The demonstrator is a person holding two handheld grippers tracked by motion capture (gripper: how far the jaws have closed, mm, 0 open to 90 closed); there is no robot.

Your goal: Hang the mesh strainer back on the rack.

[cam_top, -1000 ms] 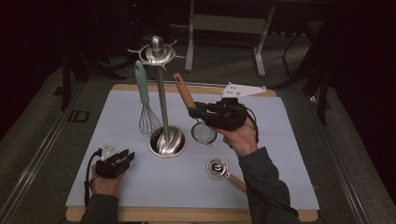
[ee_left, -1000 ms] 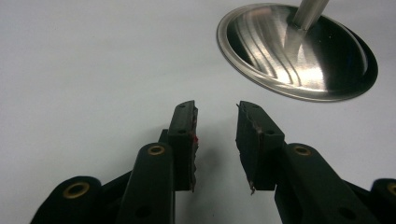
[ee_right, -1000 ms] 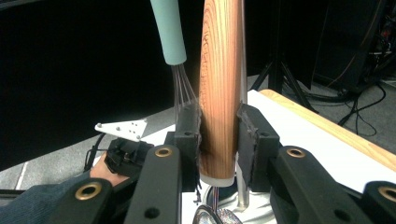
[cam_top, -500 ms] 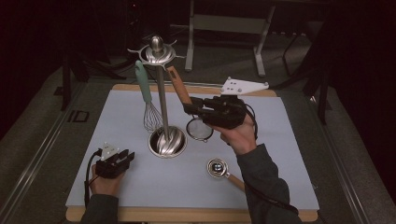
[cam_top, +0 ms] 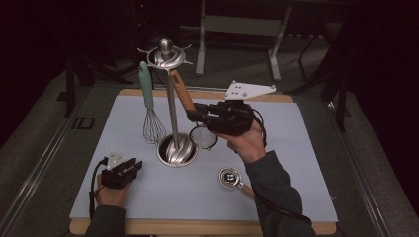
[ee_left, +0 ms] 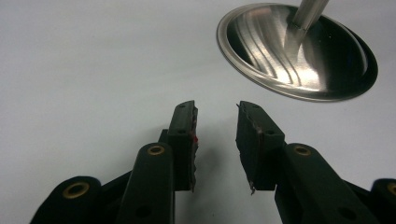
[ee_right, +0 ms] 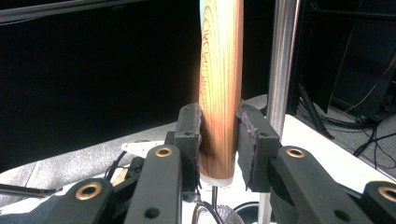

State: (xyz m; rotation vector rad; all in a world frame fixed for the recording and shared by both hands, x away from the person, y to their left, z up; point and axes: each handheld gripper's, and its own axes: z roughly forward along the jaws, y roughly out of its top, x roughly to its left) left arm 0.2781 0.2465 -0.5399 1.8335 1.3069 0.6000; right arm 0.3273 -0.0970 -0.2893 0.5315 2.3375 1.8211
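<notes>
Right now the right gripper (cam_top: 193, 114) is clamped on the wooden handle (ee_right: 221, 88) of a small mesh strainer (cam_top: 203, 137); in the right gripper view both pads press the handle's lower end, w/ the wood running up out of frame. Strainer bowl hangs just below the jaws, lifted off the mat, beside the stand's base. Handle top reaches up toward the hook ring at the stand's head; whether it touches a hook I can't tell, view's too dark there.

Containers: the utensil stand (cam_top: 171, 98) has a dished steel base (ee_left: 299, 51) w/ nothing in it but the pole foot. A whisk (cam_top: 150, 116) w/ pale green handle hangs from the stand's top, on the far side of the pole from the right gripper. A small measuring spoon (cam_top: 229, 177) lies on the grey mat (cam_top: 306, 163), below the right hand (cam_top: 247, 143), near the sleeve; bowl looks dark, contents unclear.

Left gripper (ee_left: 216, 123) rests low on the mat, jaws spread apart, nothing between them; the stand's base sits just ahead & to its right.
</notes>
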